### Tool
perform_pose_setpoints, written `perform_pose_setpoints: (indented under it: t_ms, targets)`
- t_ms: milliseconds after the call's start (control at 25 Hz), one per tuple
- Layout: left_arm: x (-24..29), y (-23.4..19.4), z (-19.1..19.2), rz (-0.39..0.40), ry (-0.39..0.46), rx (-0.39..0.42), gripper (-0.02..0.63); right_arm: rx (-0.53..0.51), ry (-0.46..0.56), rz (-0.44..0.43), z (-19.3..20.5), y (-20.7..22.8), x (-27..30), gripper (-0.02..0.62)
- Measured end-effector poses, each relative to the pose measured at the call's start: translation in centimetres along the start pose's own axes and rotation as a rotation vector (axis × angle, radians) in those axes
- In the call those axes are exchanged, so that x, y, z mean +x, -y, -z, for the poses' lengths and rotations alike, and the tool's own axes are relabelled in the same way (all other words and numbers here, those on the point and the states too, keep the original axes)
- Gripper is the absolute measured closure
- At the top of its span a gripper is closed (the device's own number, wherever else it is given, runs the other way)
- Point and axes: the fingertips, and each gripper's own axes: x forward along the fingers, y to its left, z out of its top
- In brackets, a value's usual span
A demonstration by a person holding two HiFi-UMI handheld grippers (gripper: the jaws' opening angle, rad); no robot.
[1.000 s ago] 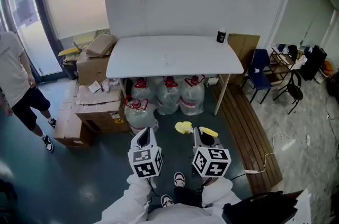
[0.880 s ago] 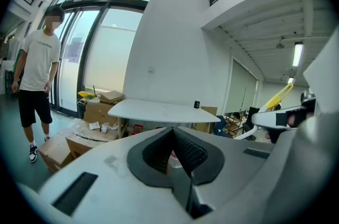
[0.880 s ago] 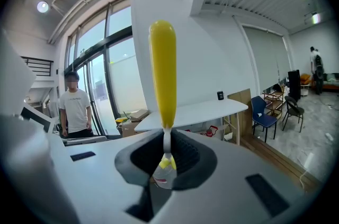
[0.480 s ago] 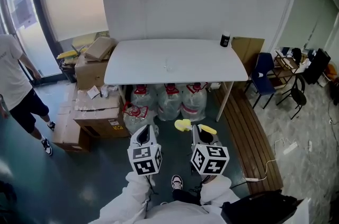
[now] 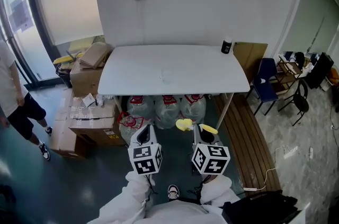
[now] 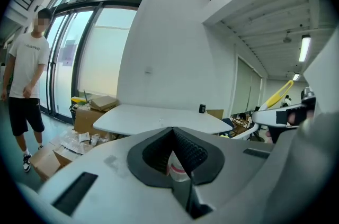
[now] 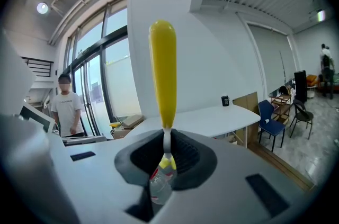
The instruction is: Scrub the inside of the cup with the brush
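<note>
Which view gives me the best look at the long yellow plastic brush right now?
The right gripper view: the long yellow plastic brush stands at full length from the shut jaws of the right hand-held gripper. The head view shows it only as foreshortened yellow bits. The left gripper view catches a thin yellow sliver at its right edge.

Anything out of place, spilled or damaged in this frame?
Nothing looks spilled or broken. The only untidy spot is the heap of brown cardboard boxes left of the white table, with loose papers lying on top. The right gripper holds the yellow-handled brush straight.
</note>
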Motion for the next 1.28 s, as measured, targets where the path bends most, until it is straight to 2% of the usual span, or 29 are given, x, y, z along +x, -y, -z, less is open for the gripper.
perform_pose_setpoints:
  t_ms: [440, 920, 1280]
  targets:
    - [7.6, 1.2, -1.5, -0.021, -0.007, 0.027, 0.611, 0.022, 0.000, -0.017, -2.3, 4.7, 6.8, 0.509]
    - [15.1, -0.5, -2.3, -0.016, -0.024, 0.035, 0.611, 0.030, -0.013, 0.006, -3.0, 6.9, 13.6, 0.509]
    - [24.0, -3.3, -5.7, 0.004, -0.009, 0.023, 0.611, 0.015, 0.011, 0.035, -6.8, 7.8, 22.0, 0.509]
